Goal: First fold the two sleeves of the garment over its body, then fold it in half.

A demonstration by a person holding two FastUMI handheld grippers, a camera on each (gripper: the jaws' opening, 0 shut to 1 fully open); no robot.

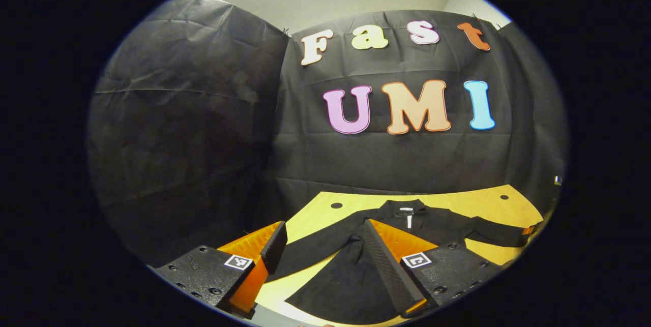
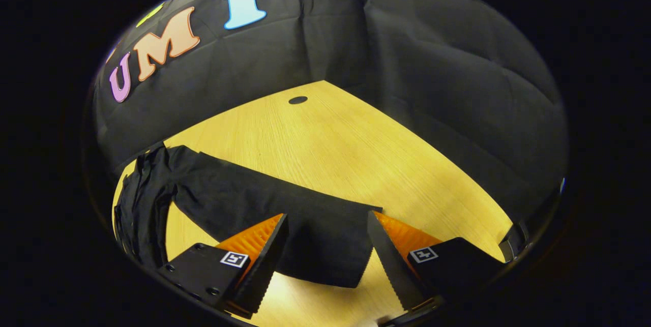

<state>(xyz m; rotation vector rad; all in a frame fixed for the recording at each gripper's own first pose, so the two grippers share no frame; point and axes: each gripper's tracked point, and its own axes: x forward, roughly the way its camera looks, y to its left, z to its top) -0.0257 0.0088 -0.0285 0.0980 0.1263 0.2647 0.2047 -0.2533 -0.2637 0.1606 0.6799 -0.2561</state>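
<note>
The black cloth wall (image 1: 193, 113) of the booth stands behind and to the sides of a pale wooden bench (image 2: 356, 149), which has small round dark holes (image 2: 297, 99) near its far edge. On the bench lies a black garment (image 1: 356, 276), spread flat with its collar (image 1: 407, 210) toward the wall and both sleeves stretched outward, neither folded over the body yet. In the left gripper view the body of the garment lies in front of the left tongs (image 1: 323, 245), whose jaws stand wide apart and hold nothing; one sleeve (image 1: 498, 235) runs off to the right there, across the bare wood. In the right gripper view a long sleeve (image 2: 285, 210) reaches from the bunched body at the left edge toward the right tongs (image 2: 328, 240). Those jaws are spread open too, with the sleeve's cuff end (image 2: 330, 261) lying between them, flat on the bench and not pinched by either finger.
</note>
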